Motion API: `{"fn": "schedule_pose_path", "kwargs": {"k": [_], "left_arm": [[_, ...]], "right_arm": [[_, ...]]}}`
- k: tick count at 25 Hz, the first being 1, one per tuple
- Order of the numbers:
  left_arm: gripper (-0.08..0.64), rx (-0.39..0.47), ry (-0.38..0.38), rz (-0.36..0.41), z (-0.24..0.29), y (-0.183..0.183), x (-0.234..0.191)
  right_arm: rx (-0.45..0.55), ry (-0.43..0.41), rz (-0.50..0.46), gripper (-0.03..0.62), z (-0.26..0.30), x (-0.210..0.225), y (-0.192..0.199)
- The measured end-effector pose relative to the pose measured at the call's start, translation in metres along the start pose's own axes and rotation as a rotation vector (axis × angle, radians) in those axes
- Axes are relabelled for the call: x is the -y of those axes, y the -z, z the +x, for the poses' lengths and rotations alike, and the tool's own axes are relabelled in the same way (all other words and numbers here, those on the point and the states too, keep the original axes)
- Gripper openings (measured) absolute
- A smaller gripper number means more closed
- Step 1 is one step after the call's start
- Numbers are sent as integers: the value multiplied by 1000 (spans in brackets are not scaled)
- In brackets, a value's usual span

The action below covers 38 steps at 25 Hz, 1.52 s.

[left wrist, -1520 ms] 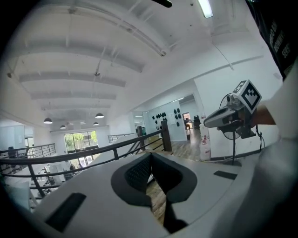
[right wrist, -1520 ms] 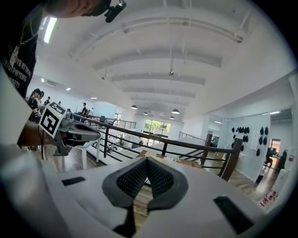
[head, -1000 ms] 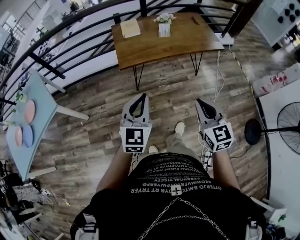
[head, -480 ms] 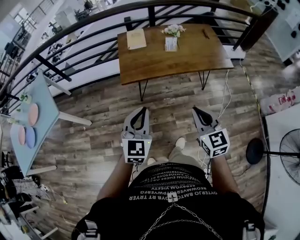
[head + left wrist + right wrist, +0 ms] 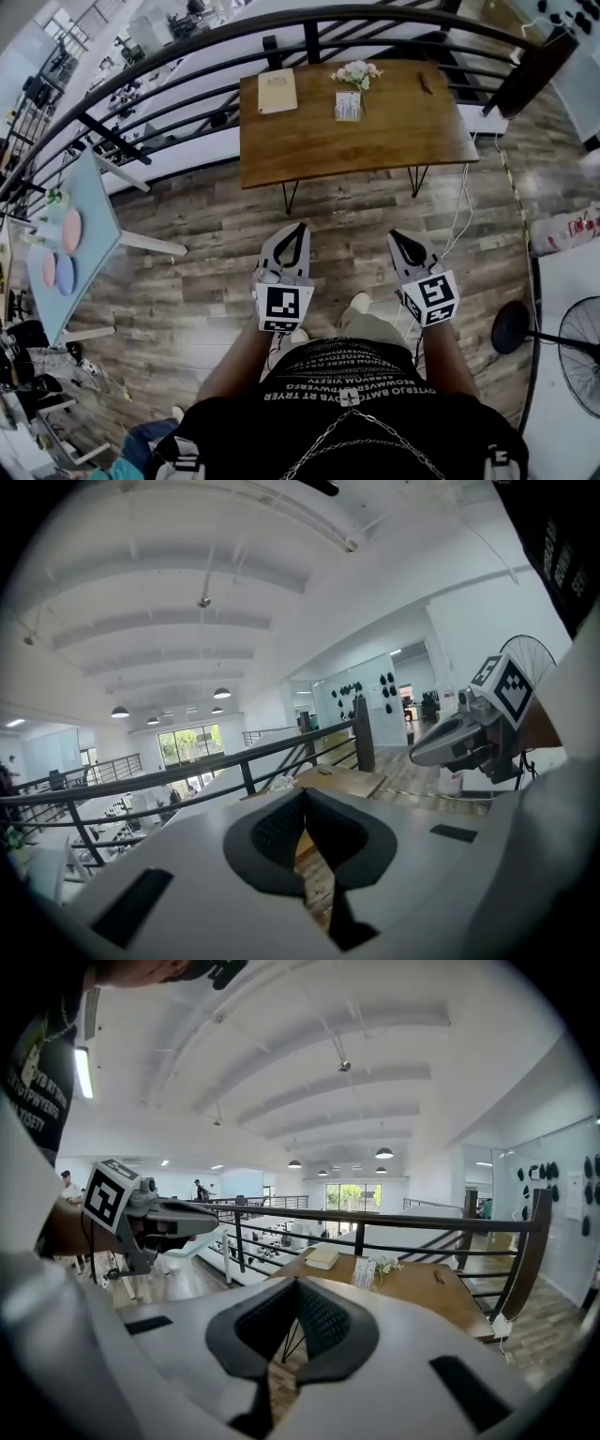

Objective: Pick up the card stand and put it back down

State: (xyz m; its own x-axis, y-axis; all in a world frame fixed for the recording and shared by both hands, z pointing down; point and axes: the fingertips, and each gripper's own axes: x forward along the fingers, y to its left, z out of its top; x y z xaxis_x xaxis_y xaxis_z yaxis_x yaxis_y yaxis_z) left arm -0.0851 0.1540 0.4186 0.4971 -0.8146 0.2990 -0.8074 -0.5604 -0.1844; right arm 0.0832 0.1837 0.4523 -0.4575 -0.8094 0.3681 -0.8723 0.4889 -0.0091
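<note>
Progress nil: card stand (image 5: 348, 105) sits untouched on the worktop (image 5: 375, 141), well apart from your left hand-held gripper (image 5: 296, 231) and right hand-held gripper (image 5: 401, 240), both closed, empty.

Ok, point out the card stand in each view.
Head view: card stand at top centre, on the wooden table, beside the flowers.
Left gripper view: too small to make out; only the table shows, at centre.
Right gripper view: card stand just right of centre, on the table.
Shared landmark: the wooden table.
</note>
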Motion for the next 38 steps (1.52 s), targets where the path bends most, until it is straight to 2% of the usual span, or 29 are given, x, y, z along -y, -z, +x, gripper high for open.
{"fn": "schedule_pose_path", "kwargs": {"k": [10,24,30,38], "left_arm": [[28,11,-42,-10,40,-35,14],[28,60,-31,4,68,-77,59],[28,56,-48,-2,64,-74,61],[28,16,-103,-44,71,-52,31]], "right_arm": [[22,-57,-15,15,11,52,-13],[82,-15,-10,15,-26,112,-20],[95,-1,-23,15,-27,124,-25],[90,-7,-34,15,1,132,-33]]}}
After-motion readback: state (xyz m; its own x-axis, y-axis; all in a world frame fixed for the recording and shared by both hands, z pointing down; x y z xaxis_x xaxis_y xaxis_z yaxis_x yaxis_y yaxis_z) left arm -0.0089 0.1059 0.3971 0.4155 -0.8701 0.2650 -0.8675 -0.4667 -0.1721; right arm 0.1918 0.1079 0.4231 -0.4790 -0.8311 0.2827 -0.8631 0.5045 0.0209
